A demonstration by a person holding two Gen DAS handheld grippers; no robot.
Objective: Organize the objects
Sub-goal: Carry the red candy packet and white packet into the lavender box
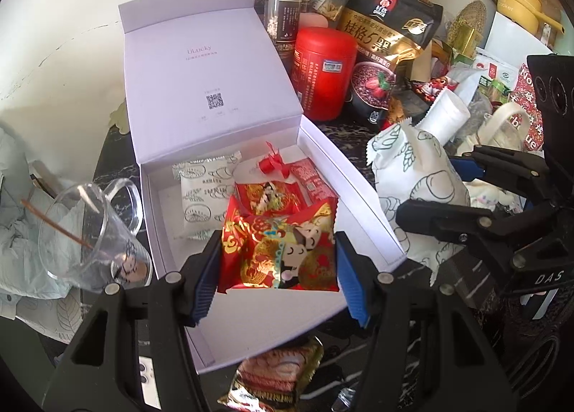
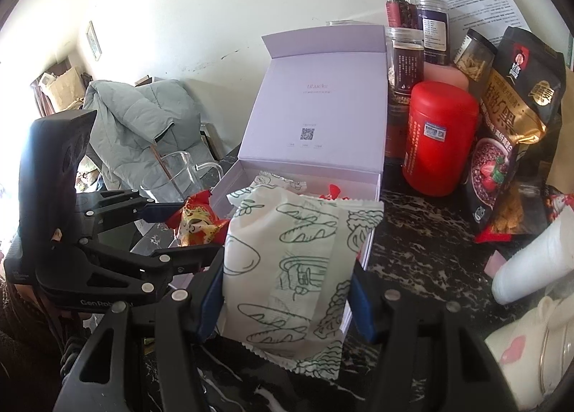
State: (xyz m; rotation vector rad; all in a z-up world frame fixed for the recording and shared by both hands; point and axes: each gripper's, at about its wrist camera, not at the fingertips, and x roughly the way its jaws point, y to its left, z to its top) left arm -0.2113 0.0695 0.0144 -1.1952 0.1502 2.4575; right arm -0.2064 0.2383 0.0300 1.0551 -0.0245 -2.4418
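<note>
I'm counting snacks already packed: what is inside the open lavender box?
Inside the lavender box: white bread-print packets, red snack packets, a small red paper piece. The held red packet hides the near floor.

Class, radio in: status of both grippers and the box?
Left gripper shut on red packet. Right gripper shut on white packet. Lilac box open, part filled. Nothing blocking.

The open pale lilac cardboard box looks smooth and matt. The shiny red and gold foil packet is crinkly. The clear plastic cup is glossy. The dark marble-look desk gleams. The puffy grey cloth coat looks soft.
</note>
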